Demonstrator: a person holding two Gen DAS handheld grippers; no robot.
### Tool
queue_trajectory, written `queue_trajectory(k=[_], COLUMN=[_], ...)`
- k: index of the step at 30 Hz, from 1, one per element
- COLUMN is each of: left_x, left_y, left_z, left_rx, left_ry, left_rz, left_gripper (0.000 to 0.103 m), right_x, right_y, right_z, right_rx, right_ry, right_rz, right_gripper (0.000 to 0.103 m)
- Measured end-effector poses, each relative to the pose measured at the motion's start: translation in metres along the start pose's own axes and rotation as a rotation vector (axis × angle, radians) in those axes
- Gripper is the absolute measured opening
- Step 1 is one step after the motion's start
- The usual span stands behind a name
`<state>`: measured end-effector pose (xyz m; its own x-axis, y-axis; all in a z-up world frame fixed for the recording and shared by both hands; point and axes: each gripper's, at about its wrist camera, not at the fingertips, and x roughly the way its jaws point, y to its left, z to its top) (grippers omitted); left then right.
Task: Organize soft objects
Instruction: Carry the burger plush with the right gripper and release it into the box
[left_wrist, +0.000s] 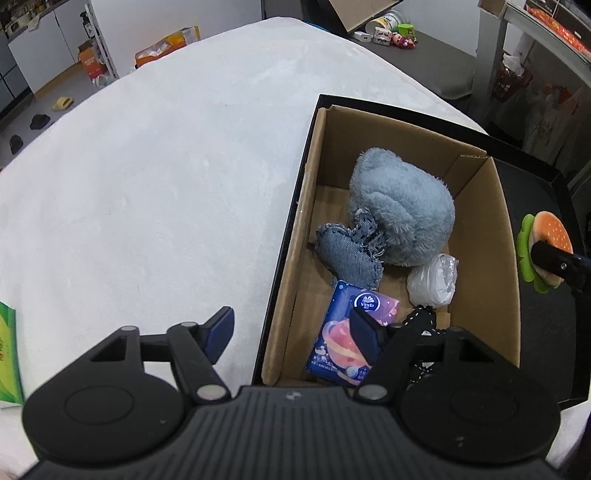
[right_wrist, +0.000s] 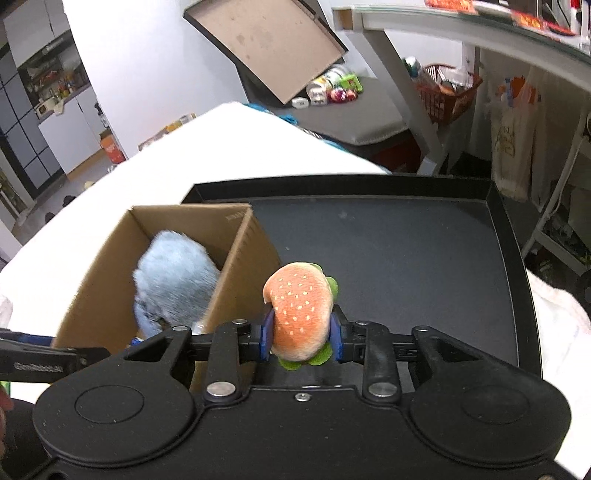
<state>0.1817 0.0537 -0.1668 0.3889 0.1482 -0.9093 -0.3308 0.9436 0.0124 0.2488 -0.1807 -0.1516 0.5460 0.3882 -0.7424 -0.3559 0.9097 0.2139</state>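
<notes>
We have the plush burger (right_wrist: 300, 317) pinched between the fingers (right_wrist: 266, 334) of the right gripper (right_wrist: 301, 338), its bun facing up and its flat layers running fore and aft, clear of the black tray (right_wrist: 406, 258). The cardboard box (left_wrist: 476, 206) lies to its left (the wall just beside it). Inside we count one fluffy blue plush (left_wrist: 402, 206), one denim heart (left_wrist: 343, 254), one tissue pack (left_wrist: 354, 332), one white bag (left_wrist: 432, 277). The left gripper (left_wrist: 295, 332) hangs half-open and empty over the box's near edge.

Both hand-held grippers are matte black plastic with ribbed housings, round discs and silver pivot screws. The left gripper (left_wrist: 291, 332) and right gripper (right_wrist: 301, 334) carry blue pads on their fingertips (left_wrist: 220, 329).
</notes>
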Motion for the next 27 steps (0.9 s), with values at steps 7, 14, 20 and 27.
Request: queue_trajectory(k=[7, 14, 20, 27], left_x=[-0.002, 0.0, 0.005, 0.009], left_y=[0.01, 0.017, 0.021, 0.029], left_z=[-0.002, -0.007, -0.009, -0.012], left_rx=[-0.01, -0.012, -0.017, -0.033], left_ry=[-0.02, -0.011, -0.006, -0.014], left_rz=[-0.029, -0.061, -0.092, -0.112], left_gripper=[0.057, 0.043, 0.026, 0.013], right_x=[-0.014, -0.026, -0.03, -0.022], right_y=[0.018, 0.041, 0.055, 0.072], right_z=[0.005, 0.009, 0.01, 0.006], right_rx=[0.007, -0.013, -0.015, -0.039], right_ry=[-0.035, -0.072, -0.071, -0.039], right_rz=[-0.013, 0.0, 0.036, 0.055], right_gripper=[0.03, 0.03, 0.03, 0.03])
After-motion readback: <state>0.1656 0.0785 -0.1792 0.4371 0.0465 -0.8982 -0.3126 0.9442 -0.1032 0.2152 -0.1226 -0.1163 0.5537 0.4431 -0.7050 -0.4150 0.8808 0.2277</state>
